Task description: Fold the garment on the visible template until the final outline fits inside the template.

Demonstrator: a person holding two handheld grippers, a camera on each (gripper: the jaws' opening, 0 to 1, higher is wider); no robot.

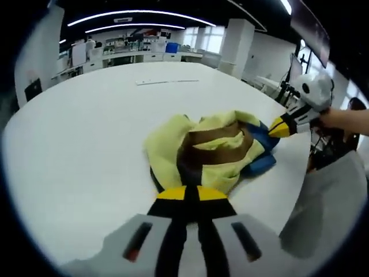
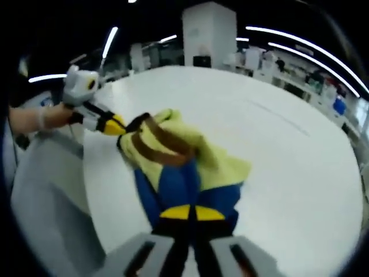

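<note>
A crumpled garment (image 1: 213, 151), pale yellow with brown bands and blue parts, lies bunched on the white table (image 1: 86, 133) near its edge. My left gripper (image 1: 192, 194) rises from the bottom of the left gripper view, its yellow tips shut on the garment's near yellow edge. My right gripper (image 1: 277, 127) comes in from the right, pinching the blue part. In the right gripper view the right gripper (image 2: 190, 213) is shut on the blue cloth of the garment (image 2: 179, 153), and the left gripper (image 2: 118, 126) holds the far yellow side.
A thin pale strip (image 1: 167, 82) lies farther back on the table. A person's hand (image 1: 346, 118) holds the right gripper. The table edge (image 1: 300, 173) drops to grey floor beside the garment. Lab benches (image 1: 138, 55) stand behind.
</note>
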